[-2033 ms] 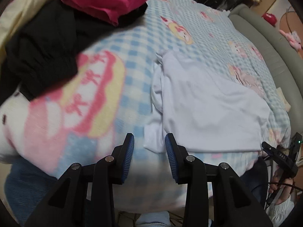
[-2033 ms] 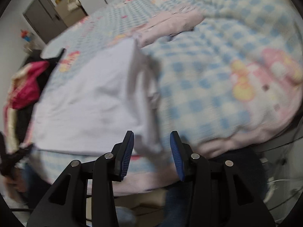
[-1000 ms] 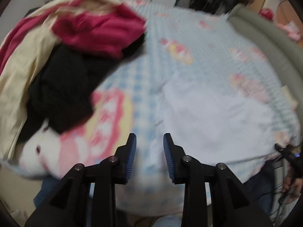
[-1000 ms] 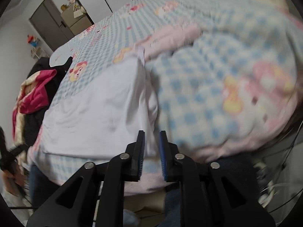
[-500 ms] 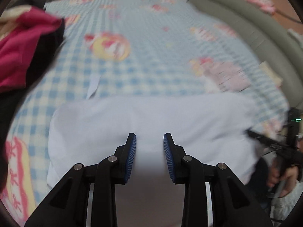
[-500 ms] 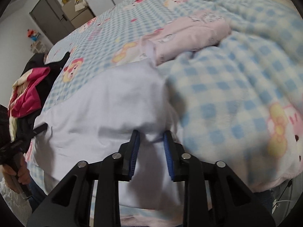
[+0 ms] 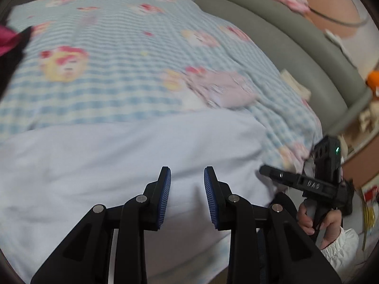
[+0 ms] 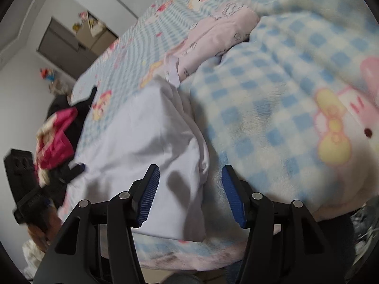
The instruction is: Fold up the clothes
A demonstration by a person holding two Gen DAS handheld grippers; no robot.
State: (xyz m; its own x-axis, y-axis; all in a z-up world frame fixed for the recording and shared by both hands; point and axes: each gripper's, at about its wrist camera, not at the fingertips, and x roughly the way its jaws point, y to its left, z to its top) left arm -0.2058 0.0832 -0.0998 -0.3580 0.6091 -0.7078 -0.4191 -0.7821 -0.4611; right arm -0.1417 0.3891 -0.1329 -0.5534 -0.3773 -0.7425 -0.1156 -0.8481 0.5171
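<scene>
- White cotton garment (image 7: 132,156) lies spread flat at the near edge of the blue checked cartoon-print bed (image 7: 118,75), likely laid out for folding.
- Left hand-held gripper (image 7: 187,189) hovers over it, jaws apart, gripping nothing.
- Right hand-held gripper (image 8: 189,189) gapes wide over its bunched right edge, empty.
- Cloth looks smooth, partly doubled over.

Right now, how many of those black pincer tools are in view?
2: the left gripper over the white garment, the right gripper at its edge. Both open.
</scene>
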